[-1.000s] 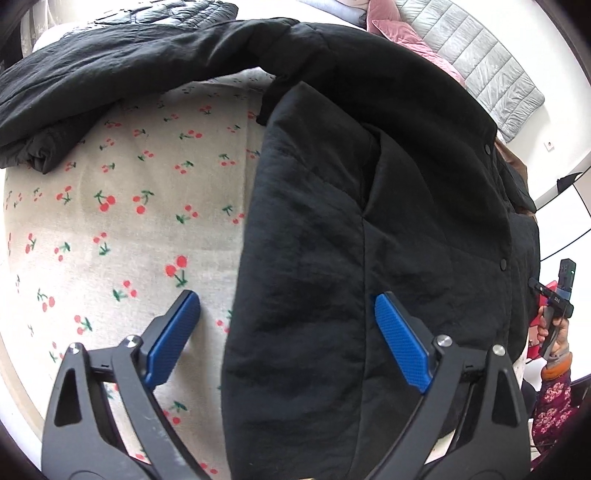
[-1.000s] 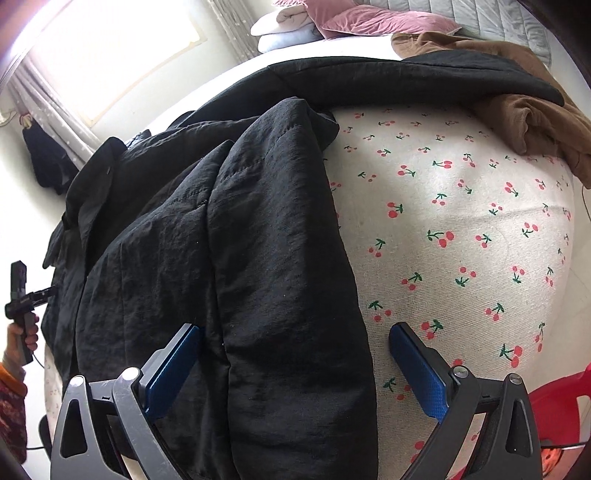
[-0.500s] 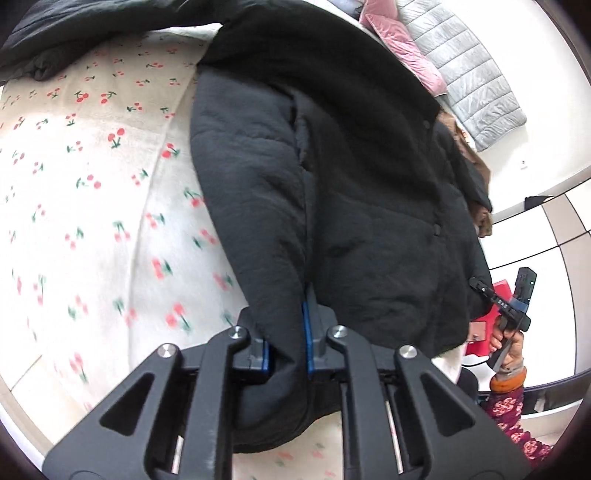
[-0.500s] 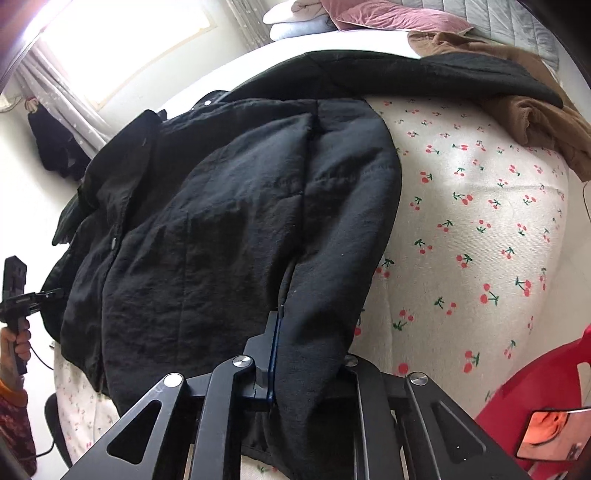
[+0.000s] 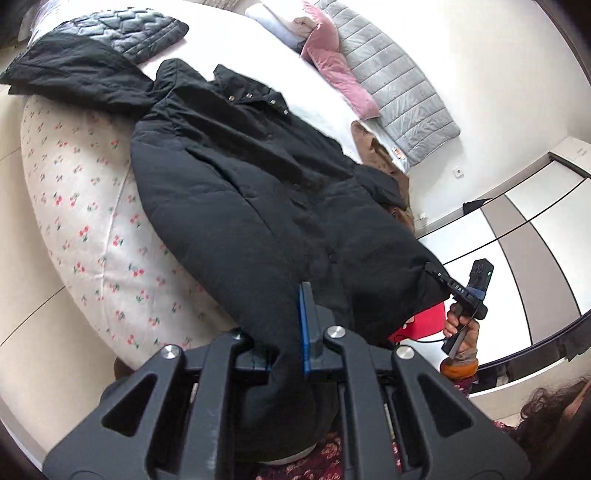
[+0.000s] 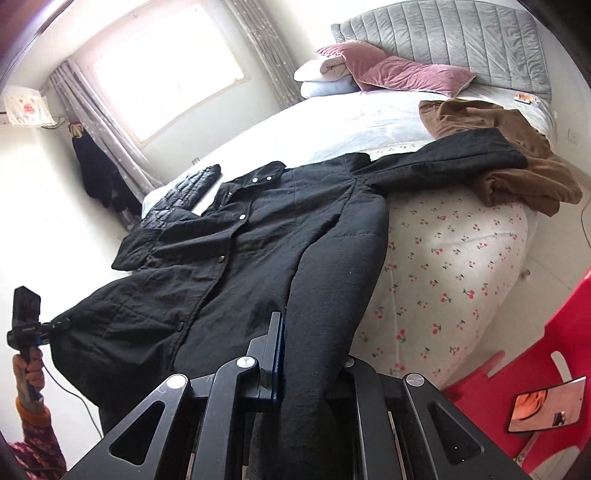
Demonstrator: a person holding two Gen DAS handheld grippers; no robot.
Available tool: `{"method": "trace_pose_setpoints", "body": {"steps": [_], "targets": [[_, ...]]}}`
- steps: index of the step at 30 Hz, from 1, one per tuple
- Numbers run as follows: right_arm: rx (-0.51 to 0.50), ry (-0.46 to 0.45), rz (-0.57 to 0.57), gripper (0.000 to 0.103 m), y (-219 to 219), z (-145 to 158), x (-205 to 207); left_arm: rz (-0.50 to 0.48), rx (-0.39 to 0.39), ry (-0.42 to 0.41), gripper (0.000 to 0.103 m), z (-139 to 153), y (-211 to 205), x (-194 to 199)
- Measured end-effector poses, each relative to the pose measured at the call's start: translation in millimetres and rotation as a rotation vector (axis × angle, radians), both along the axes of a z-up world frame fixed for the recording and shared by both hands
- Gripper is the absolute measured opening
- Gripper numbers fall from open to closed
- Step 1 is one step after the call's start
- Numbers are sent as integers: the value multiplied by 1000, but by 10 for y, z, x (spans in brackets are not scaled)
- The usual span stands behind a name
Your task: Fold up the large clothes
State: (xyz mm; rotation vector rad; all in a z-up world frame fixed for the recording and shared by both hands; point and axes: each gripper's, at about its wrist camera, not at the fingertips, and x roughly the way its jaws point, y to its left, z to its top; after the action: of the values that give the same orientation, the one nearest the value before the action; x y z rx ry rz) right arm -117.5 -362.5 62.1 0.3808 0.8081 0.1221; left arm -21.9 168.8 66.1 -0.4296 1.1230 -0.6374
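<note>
Black coat (image 6: 258,251) stretched lengthwise down the bed (image 6: 461,266), collar toward the headboard (image 6: 443,40), hem toward the camera, left gripper (image 5: 286,354) and right gripper (image 6: 306,369) jaws clamped on the hem corners, lifted off the cherry-print sheet.

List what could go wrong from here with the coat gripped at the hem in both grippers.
1. The left gripper and right gripper each pinch a thick bunch of the black coat; the padded fabric might slip out.
2. One sleeve lies over the brown garment and could drag it along.
3. The other sleeve rests by the quilted jacket and may snag it.
</note>
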Motion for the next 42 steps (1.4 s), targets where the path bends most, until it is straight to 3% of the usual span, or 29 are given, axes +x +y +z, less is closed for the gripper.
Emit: {"method": "trace_pose_setpoints", "body": {"steps": [4, 7, 10, 12, 15, 16, 19, 23, 29, 36, 42], "targets": [[-49, 102, -19, 12, -25, -325, -60, 8, 106, 123, 12, -504, 71, -100], [-107, 191, -32, 14, -26, -641, -64, 2, 228, 192, 13, -877, 11, -315], [-164, 279, -40, 22, -26, -999, -22, -4, 265, 214, 16, -999, -12, -338], [-194, 326, -62, 28, -36, -1110, -14, -4, 300, 207, 33, -860, -49, -306], [-186, 336, -71, 44, -92, -1039, -39, 30, 453, 111, 61, -592, -65, -253], [-184, 333, -76, 51, -109, -985, -42, 49, 506, 58, 64, -459, -70, -243], [-186, 297, -95, 60, -168, -720, -54, 110, 596, -82, 80, -141, -92, -165], [-156, 229, -118, 71, -267, -364, 14, 102, 580, -199, 85, 40, -231, 8], [-162, 160, -199, 78, -619, 13, 509, -29, 533, -209, 86, 53, -986, 656], [-126, 137, -309, 78, -1377, 181, 1296, -146, 540, -197, 86, 12, -1954, 1348], [-205, 126, -431, 78, -2155, 130, 1922, -206, 567, -231, 86, -65, -2711, 1983]]}}
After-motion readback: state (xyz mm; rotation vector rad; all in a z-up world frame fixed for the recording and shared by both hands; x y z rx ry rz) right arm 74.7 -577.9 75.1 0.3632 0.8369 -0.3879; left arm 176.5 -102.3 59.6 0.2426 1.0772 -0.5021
